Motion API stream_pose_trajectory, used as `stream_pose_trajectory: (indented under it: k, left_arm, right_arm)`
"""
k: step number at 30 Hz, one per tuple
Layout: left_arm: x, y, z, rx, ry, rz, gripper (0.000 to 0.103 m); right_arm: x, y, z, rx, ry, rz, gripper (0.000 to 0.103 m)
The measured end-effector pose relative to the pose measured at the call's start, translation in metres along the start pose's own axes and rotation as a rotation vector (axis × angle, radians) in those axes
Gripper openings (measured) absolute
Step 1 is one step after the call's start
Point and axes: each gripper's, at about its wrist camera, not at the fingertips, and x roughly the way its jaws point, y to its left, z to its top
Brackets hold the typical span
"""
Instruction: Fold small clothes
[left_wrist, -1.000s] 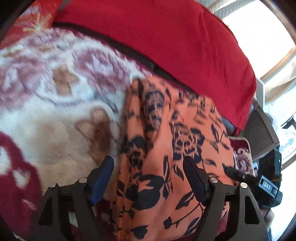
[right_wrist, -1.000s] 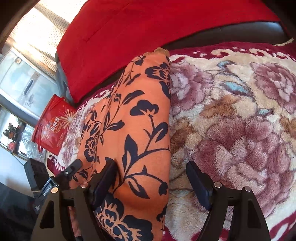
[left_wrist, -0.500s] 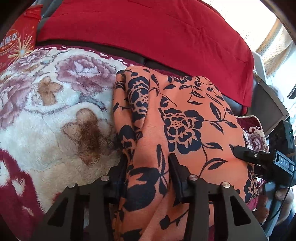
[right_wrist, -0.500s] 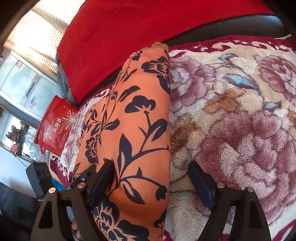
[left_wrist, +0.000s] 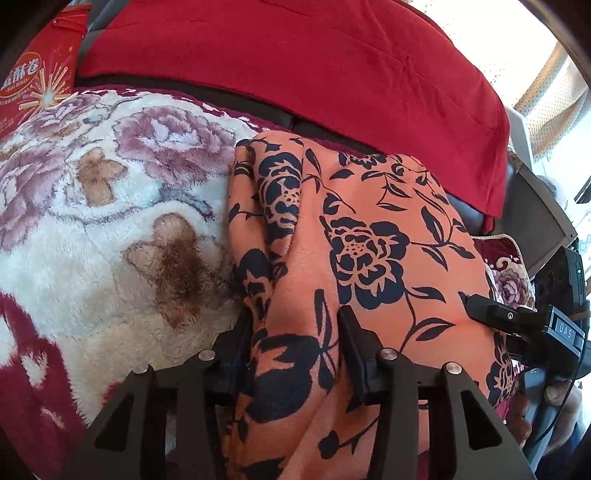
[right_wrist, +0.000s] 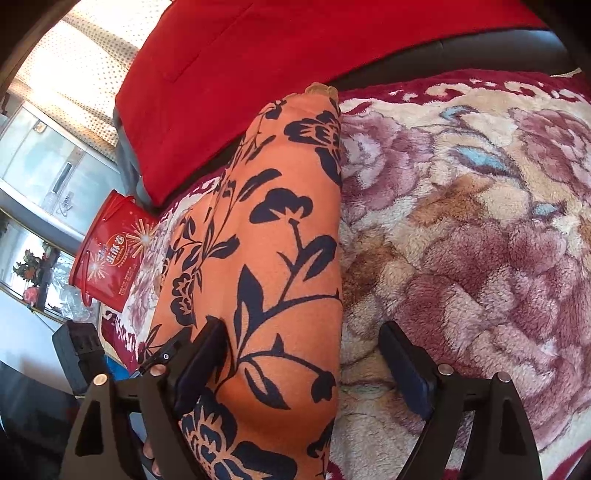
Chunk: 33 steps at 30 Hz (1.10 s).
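An orange garment with a dark navy flower print lies folded lengthwise on a plush floral blanket. My left gripper is shut on the bunched left fold at the garment's near end, with cloth filling the gap between its pads. In the right wrist view the same garment runs away from me. My right gripper straddles its right edge with its jaws opening. The left finger rests on the cloth, the right finger stands over bare blanket, and neither pad presses the cloth.
A red cover drapes the dark sofa back behind the garment. A red egg-roll box stands at the blanket's left end. A person's fingers hold the right gripper's handle. Curtained windows lie beyond.
My left jaws have closed from wide apart onto the garment's left fold, and the wrist has rolled a little. The right jaws have widened slightly in place.
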Motion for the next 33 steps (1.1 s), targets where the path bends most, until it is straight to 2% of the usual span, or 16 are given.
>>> stream_pose_trajectory:
  k: [6, 8, 9, 10, 13, 17, 20, 22, 27, 29, 33]
  left_arm:
    - [0.0, 0.0, 0.0, 0.003, -0.003, 0.005, 0.047]
    - [-0.001, -0.001, 0.0, 0.006, -0.004, 0.009, 0.046]
    - [-0.002, -0.001, 0.0, 0.007, -0.005, 0.011, 0.046]
    - [-0.002, -0.001, 0.0, 0.008, -0.006, 0.013, 0.046]
    - [-0.002, -0.002, 0.0, 0.016, -0.01, 0.02, 0.046]
    - [-0.004, -0.004, -0.002, 0.031, -0.017, 0.029, 0.046]
    - [-0.005, -0.005, -0.002, 0.04, -0.021, 0.036, 0.046]
    - [-0.005, -0.005, -0.002, 0.043, -0.022, 0.041, 0.046]
    - [-0.011, -0.012, -0.003, 0.081, -0.049, 0.074, 0.038]
    - [-0.018, -0.019, -0.003, 0.116, -0.067, 0.096, 0.029]
    - [-0.04, -0.033, 0.001, 0.136, -0.112, 0.087, 0.025]
  right_arm:
    - [-0.002, 0.005, -0.002, -0.039, -0.009, -0.017, 0.087]
    - [-0.003, 0.012, -0.004, -0.079, -0.02, -0.029, 0.079]
    - [-0.004, 0.015, -0.005, -0.095, -0.019, -0.021, 0.071]
    - [-0.005, 0.018, -0.005, -0.105, -0.017, -0.018, 0.068]
    - [-0.004, 0.019, -0.005, -0.103, -0.016, -0.018, 0.069]
    - [0.0, 0.002, -0.003, -0.001, 0.004, 0.05, 0.074]
    - [-0.003, 0.01, -0.005, -0.055, -0.01, 0.017, 0.073]
    - [-0.006, 0.02, -0.007, -0.104, -0.017, 0.012, 0.059]
    - [-0.013, 0.033, -0.009, -0.149, -0.041, -0.002, 0.048]
    - [-0.019, 0.033, -0.01, -0.155, -0.057, 0.007, 0.044]
    - [-0.046, 0.033, -0.012, -0.17, -0.106, 0.03, 0.039]
